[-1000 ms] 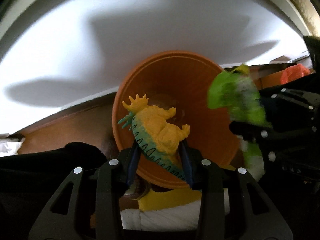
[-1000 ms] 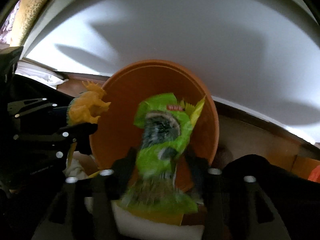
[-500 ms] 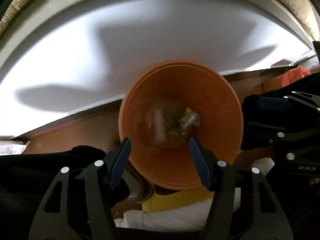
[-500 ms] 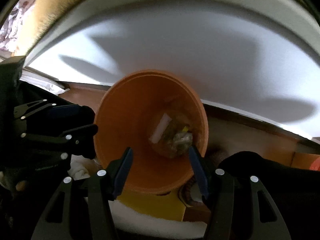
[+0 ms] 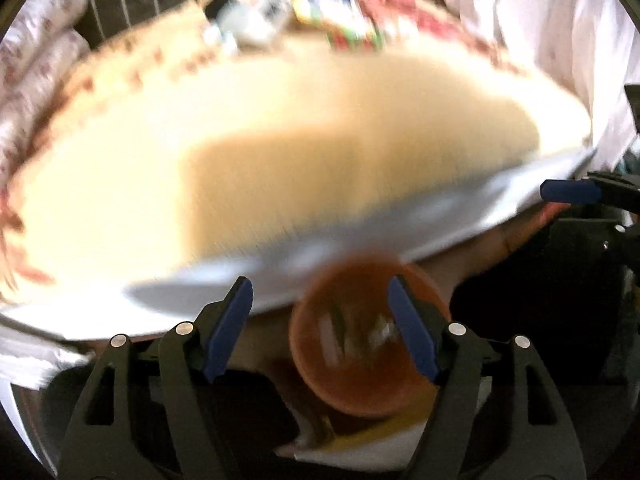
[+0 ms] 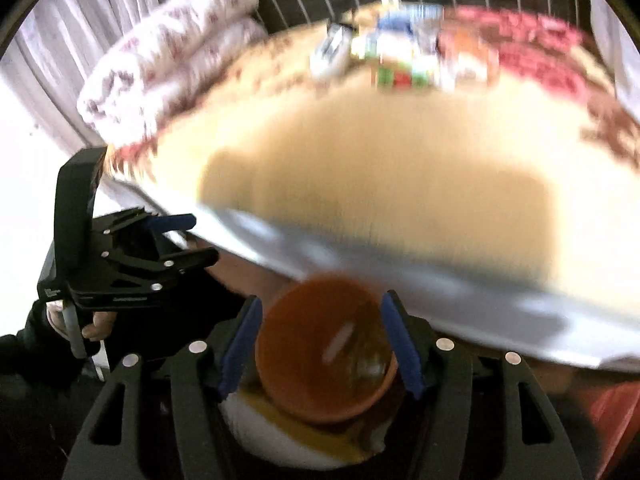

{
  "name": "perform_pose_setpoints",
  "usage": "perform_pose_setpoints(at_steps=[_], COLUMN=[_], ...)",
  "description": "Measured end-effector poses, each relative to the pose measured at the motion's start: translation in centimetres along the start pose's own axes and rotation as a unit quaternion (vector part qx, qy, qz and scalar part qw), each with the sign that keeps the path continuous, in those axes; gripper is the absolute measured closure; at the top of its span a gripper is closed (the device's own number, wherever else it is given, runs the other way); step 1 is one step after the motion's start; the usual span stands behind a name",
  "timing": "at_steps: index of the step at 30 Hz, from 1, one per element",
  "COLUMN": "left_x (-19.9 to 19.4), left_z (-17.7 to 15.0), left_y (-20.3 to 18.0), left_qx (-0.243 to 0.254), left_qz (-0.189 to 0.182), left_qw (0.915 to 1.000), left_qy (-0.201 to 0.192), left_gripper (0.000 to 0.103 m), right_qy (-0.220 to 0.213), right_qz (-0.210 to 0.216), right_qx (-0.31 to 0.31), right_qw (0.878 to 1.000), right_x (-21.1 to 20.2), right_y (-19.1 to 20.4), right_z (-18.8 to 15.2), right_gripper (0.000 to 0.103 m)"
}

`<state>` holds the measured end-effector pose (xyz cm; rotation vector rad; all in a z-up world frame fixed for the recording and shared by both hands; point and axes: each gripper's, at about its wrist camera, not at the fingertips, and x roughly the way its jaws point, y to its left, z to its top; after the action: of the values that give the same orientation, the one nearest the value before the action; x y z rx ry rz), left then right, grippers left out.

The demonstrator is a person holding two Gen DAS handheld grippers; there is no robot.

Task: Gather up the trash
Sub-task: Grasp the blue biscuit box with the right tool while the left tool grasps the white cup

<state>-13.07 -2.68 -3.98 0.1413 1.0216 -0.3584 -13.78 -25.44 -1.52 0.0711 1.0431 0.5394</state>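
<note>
An orange bin (image 5: 368,344) stands on the floor below the bed edge, with blurred trash inside; it also shows in the right wrist view (image 6: 326,350). My left gripper (image 5: 320,324) is open and empty above the bin. My right gripper (image 6: 320,344) is open and empty, its fingers either side of the bin's rim. Several blurred packets and wrappers (image 5: 336,12) lie at the far side of the cream bed cover (image 5: 280,128); they also show in the right wrist view (image 6: 404,56). The left gripper also shows in the right wrist view (image 6: 176,240).
A white bed edge (image 6: 440,280) runs above the bin. Patterned pillows (image 6: 168,60) lie at the far left of the bed. A white and yellow item (image 6: 288,436) lies under the bin. White curtains (image 5: 540,20) hang at the right.
Both grippers have let go of the toy dinosaur and green packet into the bin, opened, and swung up so the bed and its far packets come into view. Both views are blurred.
</note>
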Motion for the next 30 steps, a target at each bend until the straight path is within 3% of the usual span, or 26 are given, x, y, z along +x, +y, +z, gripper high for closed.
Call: perform_pose_setpoints(at_steps=[6, 12, 18, 23, 30], left_x=[-0.4, 2.6, 6.1, 7.7, 8.1], left_z=[6.6, 11.9, 12.8, 12.8, 13.0], left_y=[3.0, 3.7, 4.5, 4.8, 4.6], left_qx=[-0.025, -0.037, -0.049, -0.055, -0.051], left_qz=[0.036, 0.044, 0.054, 0.054, 0.055], left_qw=[0.9966, 0.9949, 0.9943, 0.9952, 0.9951], left_qy=[-0.07, -0.084, -0.078, -0.06, -0.064], left_gripper=[0.028, 0.025, 0.025, 0.025, 0.023], right_qy=[-0.08, -0.115, -0.106, -0.067, -0.005], right_qz=[-0.023, -0.091, -0.14, -0.165, -0.147], right_qx=[-0.013, -0.077, -0.174, -0.265, -0.304], right_qw=[0.996, 0.986, 0.969, 0.948, 0.941], right_x=[-0.7, 1.8, 5.3, 9.1, 14.2], right_y=[-1.7, -4.0, -5.0, -5.5, -6.4], right_z=[7.4, 16.0, 21.8, 25.5, 29.2], right_gripper=[0.042, 0.039, 0.031, 0.029, 0.032])
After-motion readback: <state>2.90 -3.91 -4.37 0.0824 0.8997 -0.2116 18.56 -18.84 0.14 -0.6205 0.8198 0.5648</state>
